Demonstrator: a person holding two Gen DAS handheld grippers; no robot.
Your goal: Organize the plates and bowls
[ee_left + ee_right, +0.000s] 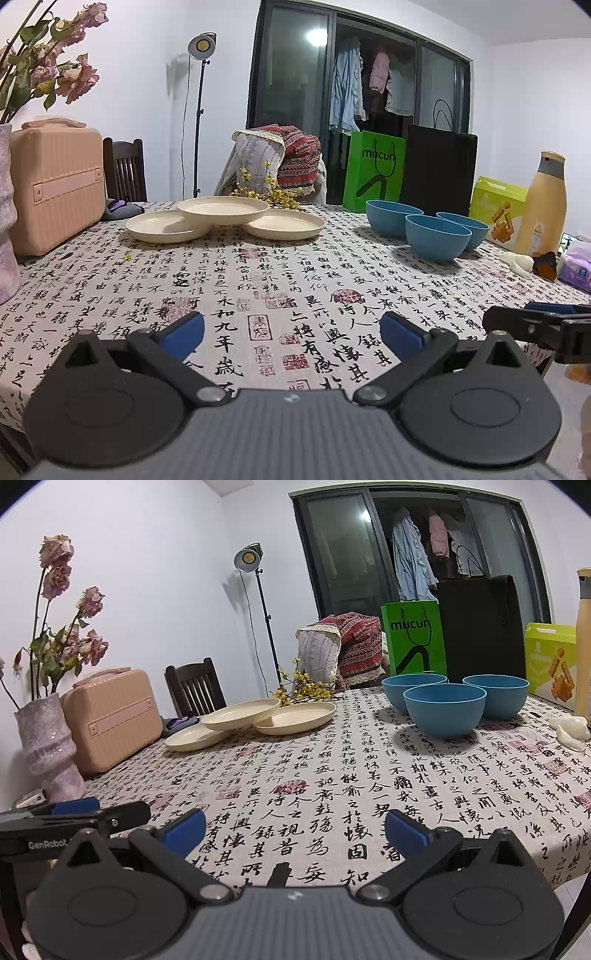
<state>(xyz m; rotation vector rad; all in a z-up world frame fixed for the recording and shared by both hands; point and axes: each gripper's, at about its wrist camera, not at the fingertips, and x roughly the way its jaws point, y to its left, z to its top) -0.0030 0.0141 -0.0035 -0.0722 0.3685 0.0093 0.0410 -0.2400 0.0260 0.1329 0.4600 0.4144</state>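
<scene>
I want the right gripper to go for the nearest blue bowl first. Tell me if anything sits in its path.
Nothing visible blocks it. The right gripper is open at the near edge, and only bare tablecloth lies between it and the nearest blue bowl. The cream plates sit off to the left, clear of that line.

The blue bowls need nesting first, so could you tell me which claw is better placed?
Probably the right claw: the blue bowls sit nearer its side, while the plates lie left. Both claws are open.
</scene>
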